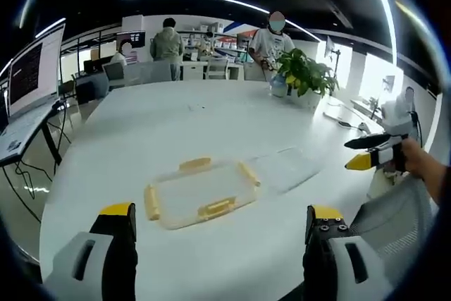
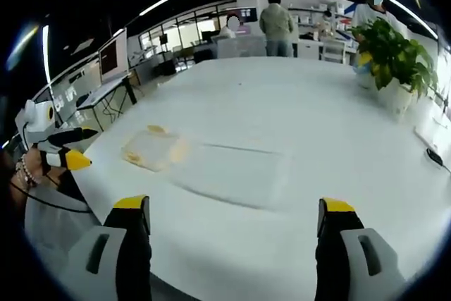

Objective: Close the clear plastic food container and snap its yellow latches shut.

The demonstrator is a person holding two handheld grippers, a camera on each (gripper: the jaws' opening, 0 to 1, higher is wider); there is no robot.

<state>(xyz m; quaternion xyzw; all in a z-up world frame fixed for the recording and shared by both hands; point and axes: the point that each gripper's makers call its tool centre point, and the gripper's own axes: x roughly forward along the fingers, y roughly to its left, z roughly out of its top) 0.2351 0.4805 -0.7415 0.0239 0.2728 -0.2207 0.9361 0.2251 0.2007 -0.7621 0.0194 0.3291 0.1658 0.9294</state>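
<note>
Both grippers were held wide open and empty: the left gripper [image 1: 220,227] just short of the container [image 1: 201,194], the right gripper [image 2: 234,215] farther back. The container lay on the white table [image 1: 211,118], its clear lid [image 1: 285,168] flat beside it, latches [image 1: 217,207] unfastened. The light base could be pushed away if the lid were pressed off-centre.
</note>
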